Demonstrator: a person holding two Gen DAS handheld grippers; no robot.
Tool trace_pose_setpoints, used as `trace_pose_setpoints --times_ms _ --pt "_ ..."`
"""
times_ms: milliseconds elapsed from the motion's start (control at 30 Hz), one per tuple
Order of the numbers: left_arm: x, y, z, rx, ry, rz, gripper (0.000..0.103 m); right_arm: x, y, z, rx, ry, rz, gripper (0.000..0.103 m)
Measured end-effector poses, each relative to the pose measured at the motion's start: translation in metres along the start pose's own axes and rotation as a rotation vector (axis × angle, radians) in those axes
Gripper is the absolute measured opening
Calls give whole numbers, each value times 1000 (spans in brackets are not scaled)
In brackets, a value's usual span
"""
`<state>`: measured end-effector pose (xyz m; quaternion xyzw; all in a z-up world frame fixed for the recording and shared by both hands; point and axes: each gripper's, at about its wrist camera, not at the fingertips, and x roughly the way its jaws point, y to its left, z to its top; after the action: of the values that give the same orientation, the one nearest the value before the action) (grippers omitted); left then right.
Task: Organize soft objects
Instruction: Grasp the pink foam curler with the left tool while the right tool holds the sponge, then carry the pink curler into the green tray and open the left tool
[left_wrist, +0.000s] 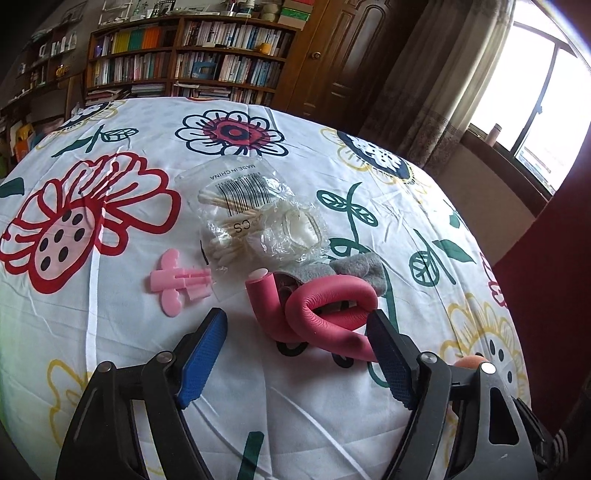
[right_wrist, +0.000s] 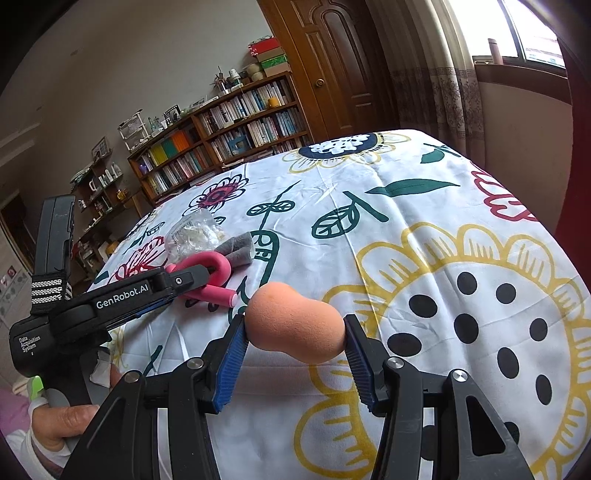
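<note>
My right gripper (right_wrist: 295, 326) is shut on a peach egg-shaped makeup sponge (right_wrist: 295, 317), held just above the floral tablecloth (right_wrist: 443, 229). A sliver of that sponge (left_wrist: 469, 361) shows beside my left gripper (left_wrist: 295, 317). The left gripper is open and low over the cloth, with a bent pink foam roller (left_wrist: 325, 317) between its fingertips, against the right finger (left_wrist: 388, 350). Behind the roller lies a grey fuzzy cloth (left_wrist: 356, 267). In the right wrist view the left gripper (right_wrist: 184, 286) reaches over the pink roller (right_wrist: 218, 266), with the grey cloth (right_wrist: 240, 251) beyond.
A clear plastic bag of cotton swabs (left_wrist: 251, 210) and a flat pink plastic piece (left_wrist: 177, 284) lie further back on the table. A hand (right_wrist: 62, 417) holds the left gripper's handle. Bookshelves (left_wrist: 192, 62), a wooden door (right_wrist: 332, 66) and curtains stand beyond the table's far edge.
</note>
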<state>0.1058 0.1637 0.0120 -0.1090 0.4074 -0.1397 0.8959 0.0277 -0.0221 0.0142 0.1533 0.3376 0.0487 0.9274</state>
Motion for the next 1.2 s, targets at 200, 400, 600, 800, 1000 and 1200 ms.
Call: trace_pose_setpoints --times_ms 200,400,600,800,1000,1200 --pt "-7 -1 -4 10 -22 -12 50 0 0 0 2 0 -1 55" --pt "-26 -1 -15 29 -54 10 47 -1 0 0 2 -6 0 55" --pt "-51 -2 -27 62 -97 55 47 -3 0 0 -2 -16 6 55" --pt "-76 -2 -35 98 -148 105 47 -6 2 -1 -10 -30 16 55" --pt "-99 -2 -40 127 -191 144 47 -7 3 -1 -13 -37 27 55" --pt "-120 11 -43 99 -219 161 47 -8 5 -1 -21 -42 37 55"
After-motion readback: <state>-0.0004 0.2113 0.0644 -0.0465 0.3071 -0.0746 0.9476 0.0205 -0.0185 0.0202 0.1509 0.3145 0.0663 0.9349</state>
